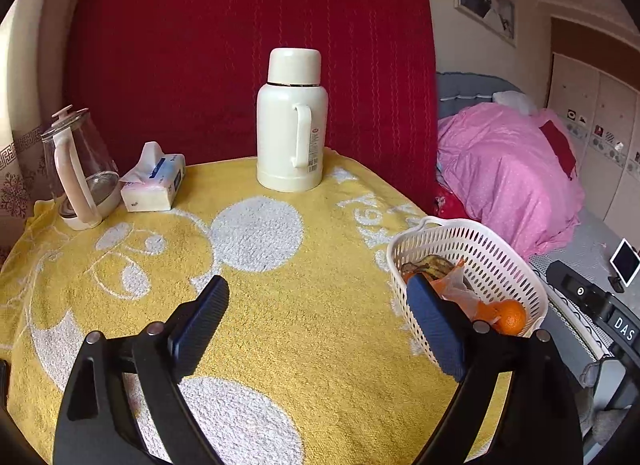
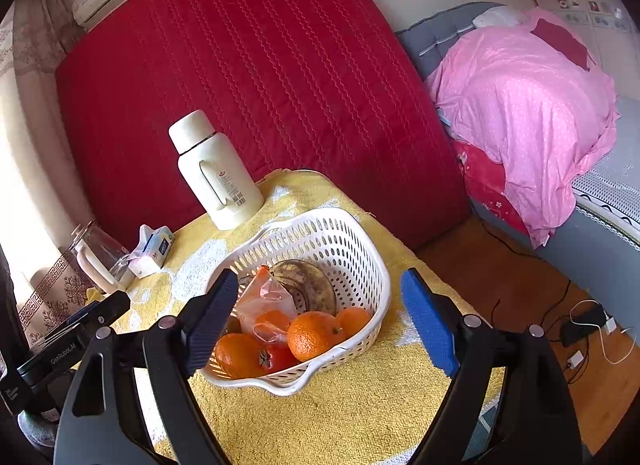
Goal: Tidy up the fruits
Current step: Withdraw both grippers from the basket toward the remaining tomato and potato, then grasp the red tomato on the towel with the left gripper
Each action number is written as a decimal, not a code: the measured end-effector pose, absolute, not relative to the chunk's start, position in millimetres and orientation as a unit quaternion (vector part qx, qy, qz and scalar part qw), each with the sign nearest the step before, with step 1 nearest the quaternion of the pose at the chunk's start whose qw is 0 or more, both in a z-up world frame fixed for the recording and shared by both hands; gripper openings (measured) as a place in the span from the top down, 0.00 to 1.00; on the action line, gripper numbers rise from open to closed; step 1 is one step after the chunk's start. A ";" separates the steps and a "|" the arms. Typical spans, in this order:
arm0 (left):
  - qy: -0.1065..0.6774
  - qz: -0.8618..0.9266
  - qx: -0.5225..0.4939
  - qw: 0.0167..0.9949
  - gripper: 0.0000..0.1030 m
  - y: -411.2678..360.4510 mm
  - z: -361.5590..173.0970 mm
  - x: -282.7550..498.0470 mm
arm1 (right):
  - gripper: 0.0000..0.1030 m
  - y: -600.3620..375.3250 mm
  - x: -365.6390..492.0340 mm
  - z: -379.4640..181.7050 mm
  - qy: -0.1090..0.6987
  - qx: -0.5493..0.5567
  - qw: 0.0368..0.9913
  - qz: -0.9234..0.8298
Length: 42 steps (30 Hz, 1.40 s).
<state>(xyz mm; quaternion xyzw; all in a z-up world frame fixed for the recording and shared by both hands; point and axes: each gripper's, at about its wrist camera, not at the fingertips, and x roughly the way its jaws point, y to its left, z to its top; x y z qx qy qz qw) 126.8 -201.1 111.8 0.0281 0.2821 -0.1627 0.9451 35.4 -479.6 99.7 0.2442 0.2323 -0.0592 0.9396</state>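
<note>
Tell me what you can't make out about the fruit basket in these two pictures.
- Left wrist view: the basket's near contents are hidden behind the left gripper's right finger.
- Right wrist view: the fruit in the plastic bag is blurred by the film.
- Right wrist view: the basket's left side hides behind the right gripper's finger.

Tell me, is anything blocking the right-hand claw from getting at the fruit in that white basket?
Nothing visible does. The right gripper hangs open just in front of the white basket, and the oranges lie uncovered at its near end. Only the basket's low front rim sits between.
</note>
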 end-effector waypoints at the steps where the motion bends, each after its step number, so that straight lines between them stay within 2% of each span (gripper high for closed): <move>1: 0.282 -0.157 0.032 0.946 0.11 -199.4 111.4 126.1 | 0.15 -478.5 36.0 99.4 0.233 0.244 0.940 -0.058; 4: 0.280 -0.144 0.036 0.948 0.10 -193.4 110.4 124.1 | 0.12 -474.9 36.9 99.0 0.235 0.242 0.940 -0.053; 24: 0.263 -0.088 0.047 0.960 0.10 -149.5 109.8 104.5 | 0.12 -426.9 40.3 100.5 0.255 0.208 0.944 -0.011; 42: 0.275 -0.074 0.010 0.958 0.10 -102.0 107.4 95.0 | 0.12 -398.1 41.1 97.1 0.267 0.179 0.947 0.009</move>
